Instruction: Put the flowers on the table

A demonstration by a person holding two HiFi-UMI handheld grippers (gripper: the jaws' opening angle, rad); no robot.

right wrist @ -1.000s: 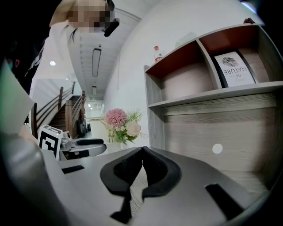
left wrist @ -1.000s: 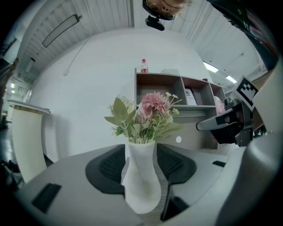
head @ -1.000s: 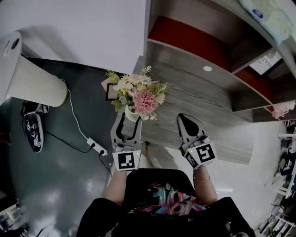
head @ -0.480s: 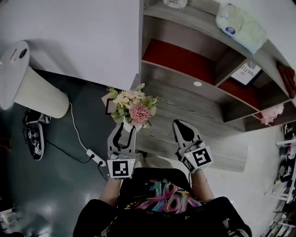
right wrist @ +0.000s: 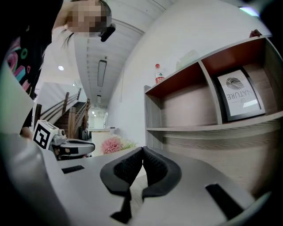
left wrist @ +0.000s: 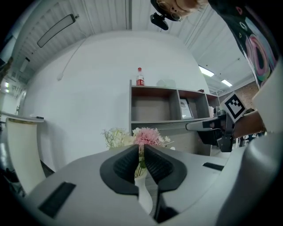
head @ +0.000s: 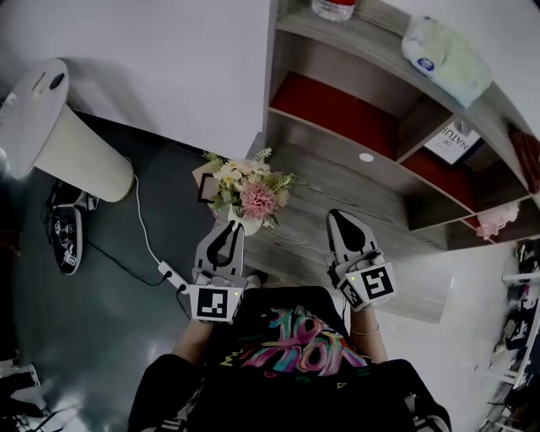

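Note:
A bunch of pink and cream flowers [head: 253, 196] stands in a small white vase [head: 247, 224] at the near left corner of the grey wooden table [head: 337, 190]. My left gripper [head: 234, 228] reaches it from the near side. Its jaws are closing, and in the left gripper view [left wrist: 141, 152] the pads hug the green stems and the vase's neck [left wrist: 142, 194], with the blooms [left wrist: 146, 136] just above. My right gripper [head: 339, 219] hovers over the table to the right, shut with nothing between its pads [right wrist: 142, 152].
A shelf unit with red back panels [head: 337, 114] rises behind the table, holding a framed sign [head: 456, 139], a bottle [head: 333, 8] and a wrapped pack [head: 447, 55]. On the dark floor at the left are a white cone-shaped appliance [head: 51, 143], a power strip [head: 169, 272] and shoes [head: 63, 240].
The left gripper's jaws, wide apart around the vase a second ago, have drawn together on it. The right gripper has stayed shut over the table.

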